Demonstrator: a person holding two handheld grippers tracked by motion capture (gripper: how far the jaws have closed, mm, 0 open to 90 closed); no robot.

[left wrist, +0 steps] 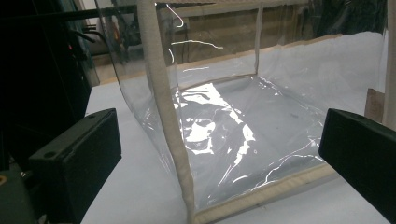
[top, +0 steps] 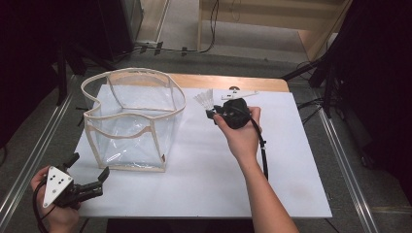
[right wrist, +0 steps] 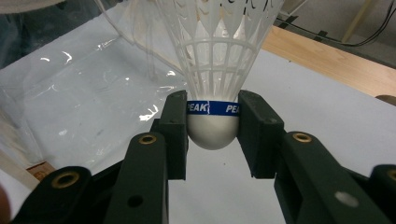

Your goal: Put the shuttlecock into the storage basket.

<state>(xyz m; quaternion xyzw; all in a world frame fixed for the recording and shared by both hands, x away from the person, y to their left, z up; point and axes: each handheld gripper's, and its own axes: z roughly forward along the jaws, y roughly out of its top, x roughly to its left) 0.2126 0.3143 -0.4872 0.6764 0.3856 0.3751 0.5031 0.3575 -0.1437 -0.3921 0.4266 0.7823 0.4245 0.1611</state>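
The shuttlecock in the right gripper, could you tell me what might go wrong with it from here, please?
1. The right gripper pinches the shuttlecock only at its rounded cork, so it could squirt out or tilt.
2. The clear bag is soft with a wavy rim; the skirt might catch it or push the bag.
3. The left gripper stands open beside the bag, not steadying it.

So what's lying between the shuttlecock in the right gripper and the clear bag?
Nothing: in the high view, bare white table separates the shuttlecock, clamped in the right gripper, from the clear bag.
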